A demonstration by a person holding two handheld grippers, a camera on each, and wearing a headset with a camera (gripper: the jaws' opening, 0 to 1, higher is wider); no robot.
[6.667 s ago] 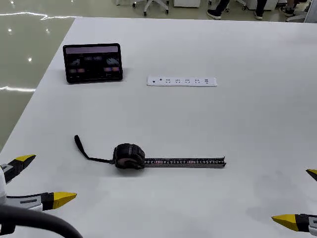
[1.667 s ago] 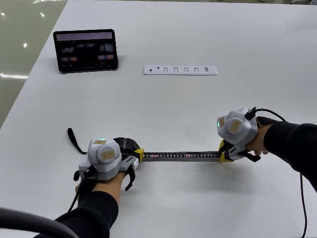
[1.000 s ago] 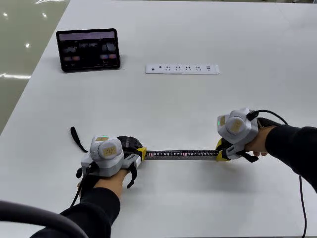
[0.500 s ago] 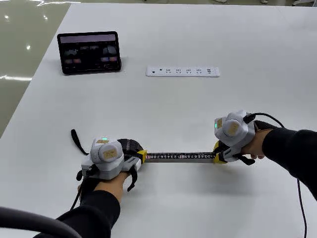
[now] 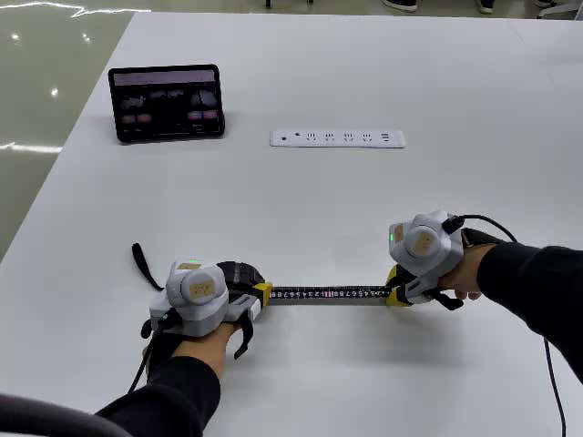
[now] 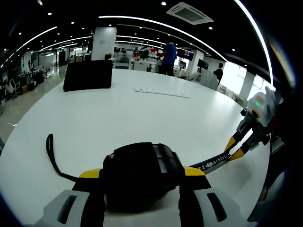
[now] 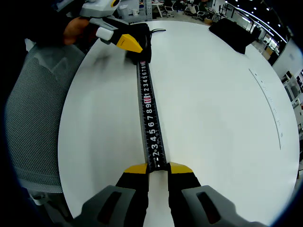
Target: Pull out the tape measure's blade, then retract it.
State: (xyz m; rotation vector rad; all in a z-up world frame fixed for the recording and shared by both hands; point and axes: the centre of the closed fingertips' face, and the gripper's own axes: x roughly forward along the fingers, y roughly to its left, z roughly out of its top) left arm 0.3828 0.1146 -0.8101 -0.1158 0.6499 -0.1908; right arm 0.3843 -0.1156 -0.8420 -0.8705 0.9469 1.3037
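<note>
Anchor and pull: the yellow-tipped left gripper is clamped across the chunky black tape measure case. Its two jaws press flat against the housing's sides, evidently to pin the case to the white table so that a tug at the far end draws steel rather than dragging the whole tool. The left hand, in a black sleeve, lies low and level behind the gripper, wrist close to the tabletop, jaws pointing along the blade. From those jaws toward the other gripper, the narrow dark numbered blade lies flat and straight on the table, out by a short length. At its tip the yellow-tipped right gripper is closed to a sliver on the blade's end, a low pinch apparently chosen to stop the strip twisting or snapping back unchecked. The right hand sits out to the side, forearm roughly in line with the blade, its gripper facing its partner. Whether the strip is on its way out or in cannot be judged from this moment; the retraction looks not yet done. Behind the left gripper the case's black wrist strap lies loose on the table. Well beyond both grippers are a white power strip and, farther left, a black tablet propped upright.
</note>
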